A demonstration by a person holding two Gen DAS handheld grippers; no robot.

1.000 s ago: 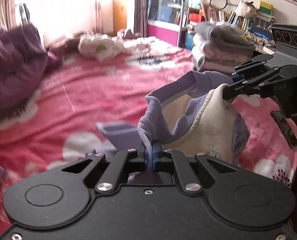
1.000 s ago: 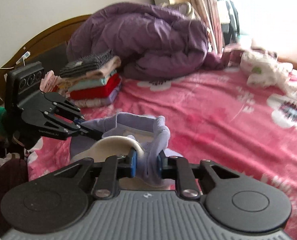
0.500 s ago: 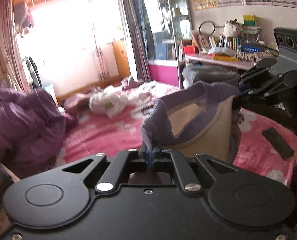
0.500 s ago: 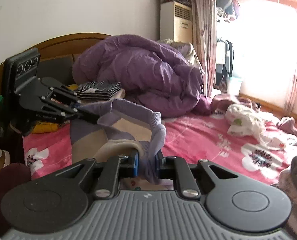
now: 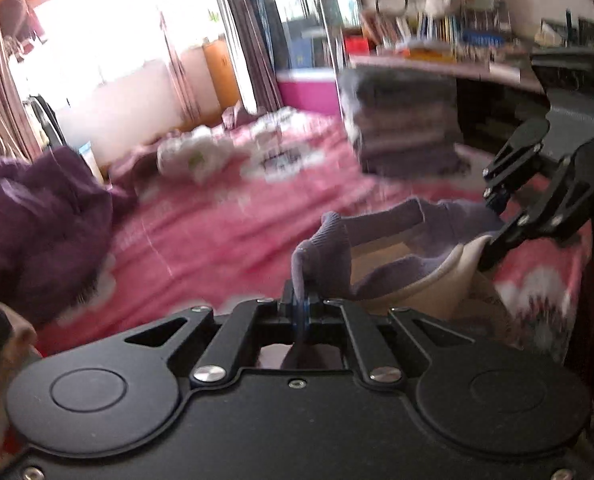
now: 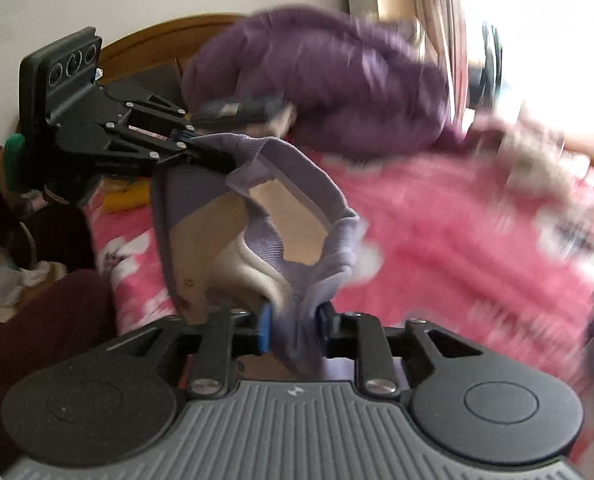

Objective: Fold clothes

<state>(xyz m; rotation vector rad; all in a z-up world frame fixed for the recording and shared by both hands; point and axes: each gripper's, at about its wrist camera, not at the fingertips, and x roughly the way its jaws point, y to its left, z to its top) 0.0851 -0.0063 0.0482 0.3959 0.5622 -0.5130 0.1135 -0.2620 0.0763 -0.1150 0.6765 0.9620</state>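
Observation:
A small lavender and cream garment (image 5: pixel 401 256) hangs in the air between my two grippers, above the pink floral bed (image 5: pixel 217 240). My left gripper (image 5: pixel 301 303) is shut on one corner of its ribbed lavender edge. My right gripper (image 6: pixel 293 325) is shut on the other corner, where lavender and cream cloth bunch together. In the left wrist view the right gripper (image 5: pixel 493 240) sits at the right, at the cream edge. In the right wrist view the left gripper (image 6: pixel 213 156) sits at the upper left, and the garment (image 6: pixel 225 208) hangs below it. Both views are motion-blurred.
A purple duvet (image 6: pixel 329 76) is heaped by the wooden headboard (image 6: pixel 169 36). A stack of folded clothes (image 5: pixel 405 128) stands at the bed's right side, white clothes (image 5: pixel 193 156) lie further back. A cluttered shelf (image 5: pixel 437 52) runs behind. Folded clothes (image 6: pixel 241 112) lie by the duvet.
Both grippers have swung the garment sideways and downward toward the bed after lifting it. The views are now blurred. Both grips still hold.

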